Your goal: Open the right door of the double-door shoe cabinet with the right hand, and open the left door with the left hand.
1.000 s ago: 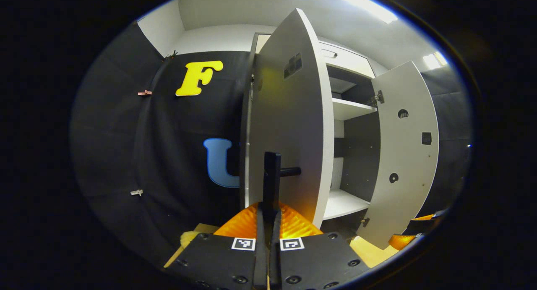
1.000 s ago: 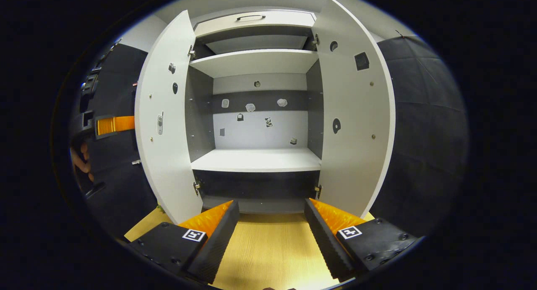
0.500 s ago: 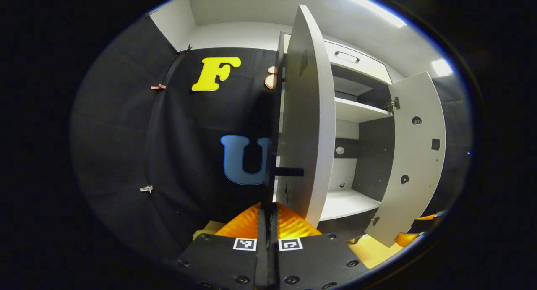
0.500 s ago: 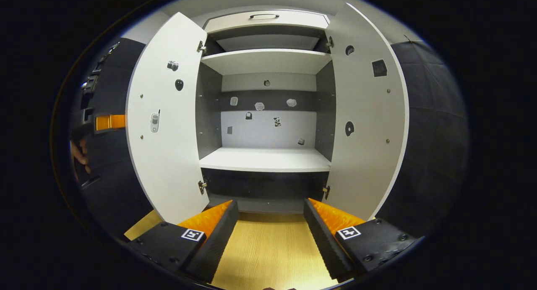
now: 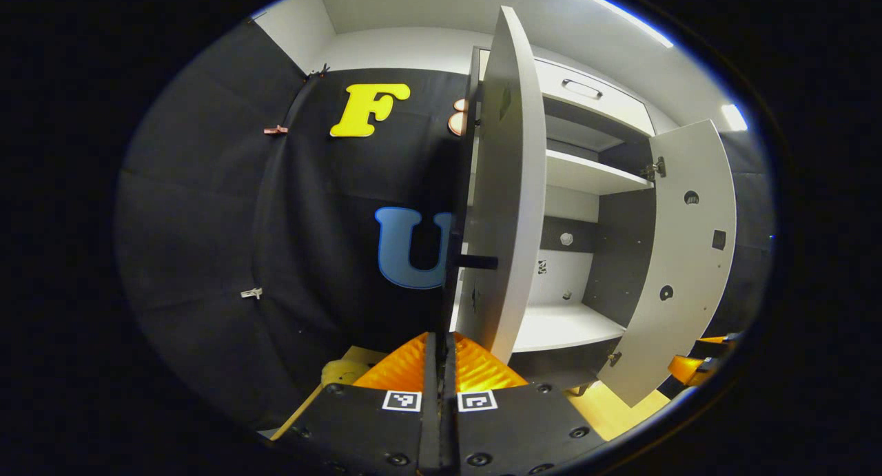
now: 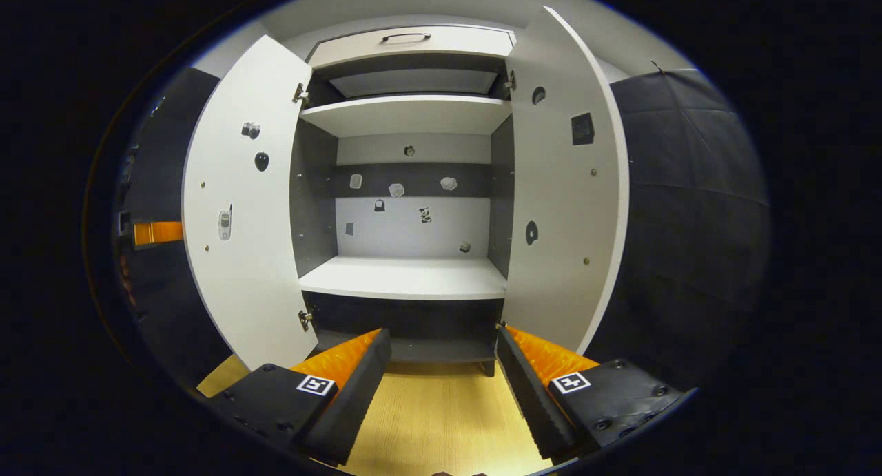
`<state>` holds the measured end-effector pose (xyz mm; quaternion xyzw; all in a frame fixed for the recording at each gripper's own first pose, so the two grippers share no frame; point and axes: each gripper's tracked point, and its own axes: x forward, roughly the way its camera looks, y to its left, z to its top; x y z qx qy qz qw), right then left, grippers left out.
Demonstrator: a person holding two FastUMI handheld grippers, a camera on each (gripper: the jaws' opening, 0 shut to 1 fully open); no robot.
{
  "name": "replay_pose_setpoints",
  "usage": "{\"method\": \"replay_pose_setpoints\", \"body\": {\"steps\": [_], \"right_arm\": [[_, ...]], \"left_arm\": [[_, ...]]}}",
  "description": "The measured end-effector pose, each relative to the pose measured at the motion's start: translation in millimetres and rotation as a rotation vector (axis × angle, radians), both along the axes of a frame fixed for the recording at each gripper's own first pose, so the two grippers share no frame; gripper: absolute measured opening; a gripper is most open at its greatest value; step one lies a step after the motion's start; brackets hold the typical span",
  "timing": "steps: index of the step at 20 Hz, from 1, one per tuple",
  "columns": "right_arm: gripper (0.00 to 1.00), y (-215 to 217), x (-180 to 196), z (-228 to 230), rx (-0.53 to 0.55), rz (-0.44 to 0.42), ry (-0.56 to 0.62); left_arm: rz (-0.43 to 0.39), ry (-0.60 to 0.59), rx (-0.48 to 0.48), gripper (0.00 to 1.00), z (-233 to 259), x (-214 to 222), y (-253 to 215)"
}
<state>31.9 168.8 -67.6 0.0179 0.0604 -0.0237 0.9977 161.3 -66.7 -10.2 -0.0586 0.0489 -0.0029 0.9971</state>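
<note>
The white shoe cabinet stands with both doors swung out. In the left gripper view the left door is nearly edge-on, and its black bar handle runs down between my left gripper's orange fingers, which are shut on it. The right door hangs wide open farther right. In the right gripper view the left door and right door frame the bare shelves. My right gripper is open and holds nothing, a short way in front of the cabinet's base.
A drawer with a handle tops the cabinet. Small stickers dot the back panel. Light wooden floor lies under my right gripper. Black cloth wall stands left of the cabinet and also on its right.
The left door has swung farther open with my left gripper on its handle, turning more edge-on. The right gripper stayed open, shifting slightly before the cabinet.
</note>
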Motion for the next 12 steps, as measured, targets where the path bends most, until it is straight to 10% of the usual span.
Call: {"method": "replay_pose_setpoints", "body": {"steps": [7,12], "right_arm": [[0.98,-59.5,-31.3,10.6,0.038,0.047,-0.015],[0.98,-90.5,-54.2,28.5,0.041,0.117,-0.062]], "left_arm": [[0.107,-0.004,-0.037,0.12,-0.2,-72.9,-59.0],[0.146,0.045,-0.046,0.63,-23.9,-107.7,-126.6]]}}
